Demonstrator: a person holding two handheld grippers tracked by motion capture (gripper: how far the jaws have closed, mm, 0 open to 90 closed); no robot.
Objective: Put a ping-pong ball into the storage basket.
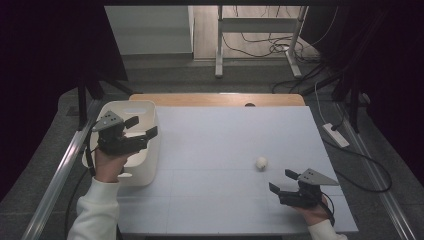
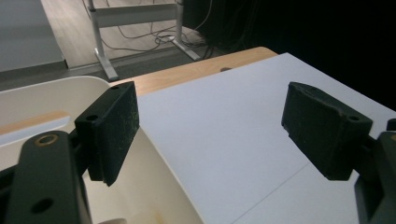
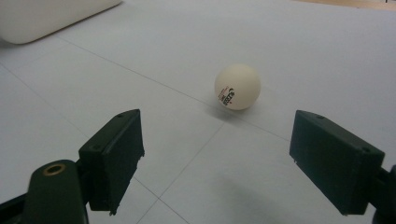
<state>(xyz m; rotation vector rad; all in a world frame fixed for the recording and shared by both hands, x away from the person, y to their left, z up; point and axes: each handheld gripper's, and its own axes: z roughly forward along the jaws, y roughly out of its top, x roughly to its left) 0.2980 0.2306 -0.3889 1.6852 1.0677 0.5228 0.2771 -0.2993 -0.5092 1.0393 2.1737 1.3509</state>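
The ball [image 3: 237,87], prob. light, hard & quick to roll, sits nr the table's [image 1: 225,145] right edge ahead of the right gripper [image 3: 233,163], jaws apart & empty; best pinched across its middle.

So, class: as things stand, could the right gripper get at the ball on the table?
Probably yes. The right gripper is open and aimed at the ball, which sits alone on the bare table just ahead of its jaws, with nothing between them.
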